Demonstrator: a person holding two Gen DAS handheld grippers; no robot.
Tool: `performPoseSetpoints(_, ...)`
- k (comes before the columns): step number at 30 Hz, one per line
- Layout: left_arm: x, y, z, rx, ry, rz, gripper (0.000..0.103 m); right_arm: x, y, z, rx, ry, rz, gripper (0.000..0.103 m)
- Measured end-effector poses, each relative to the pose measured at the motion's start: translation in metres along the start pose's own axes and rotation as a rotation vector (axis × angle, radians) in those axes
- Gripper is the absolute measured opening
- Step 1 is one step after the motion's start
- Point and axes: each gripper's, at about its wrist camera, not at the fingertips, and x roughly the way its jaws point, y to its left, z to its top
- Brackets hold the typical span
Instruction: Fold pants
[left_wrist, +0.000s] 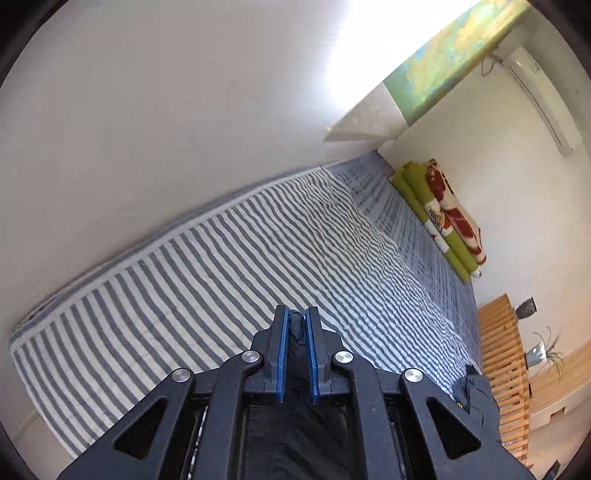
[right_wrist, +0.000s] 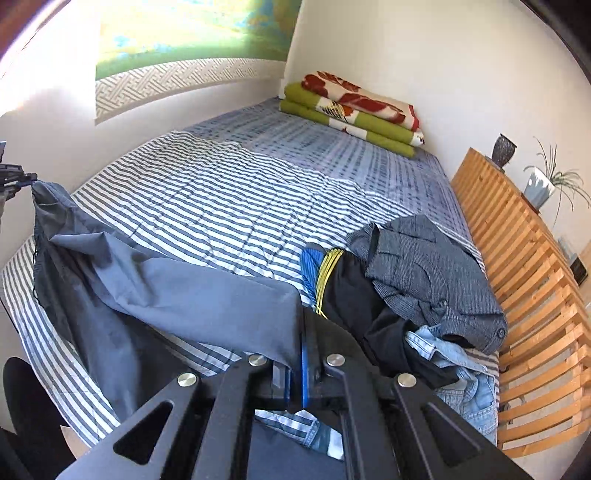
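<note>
Item: slate-blue, thin woven pants (right_wrist: 177, 295), lifted off the grey-and-white striped bed cover (right_wrist: 229, 206).

Holding: right gripper (right_wrist: 297, 354) pinched nearly closed on one end of the cloth. Left gripper (left_wrist: 296, 325) likewise narrow, with a dark tuft of the same fabric between its blue pads (left_wrist: 281, 350).

Governing relation: the garment's long axis runs from the right gripper leftward and up to the left gripper (right_wrist: 14, 181). It sags between them, the lower part draping onto the bed. Each hand has one end, neither nearer.

View difference: the right wrist view shows the whole span, plus a heap of other clothes (right_wrist: 424, 280). The left wrist view shows only the pinched tuft and bare bed.
</note>
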Motion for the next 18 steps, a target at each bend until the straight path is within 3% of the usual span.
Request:
performPoseSetpoints(6, -0.012, 0.017, 0.040, -0.014, -0.040, 0.066, 0.009, 0.013, 0.031, 0.037, -0.058, -0.068, -0.014, 0.003)
performPoseSetpoints(9, 0.002, 0.011, 0.061, -0.004, -0.053, 0.109, 0.000, 0.043, 0.021, 0.066, -0.035, -0.072, -0.017, 0.003)
performPoseSetpoints(13, 0.034, -0.013, 0.093, 0.018, -0.087, 0.134, 0.000, 0.104, 0.002, 0.105, -0.024, -0.058, -0.116, 0.003)
performPoseSetpoints(15, 0.067, -0.032, 0.095, 0.070, -0.014, 0.124, 0.000, 0.148, -0.016, 0.120, 0.023, 0.018, -0.102, 0.004)
performPoseSetpoints(17, 0.095, -0.054, 0.082, 0.151, 0.023, 0.158, 0.000, 0.205, -0.033, 0.124, 0.072, 0.169, -0.043, 0.007)
performPoseSetpoints(18, 0.106, -0.064, 0.071, 0.200, 0.044, 0.159, 0.000, 0.228, -0.038, 0.121, 0.102, 0.211, -0.065, 0.018)
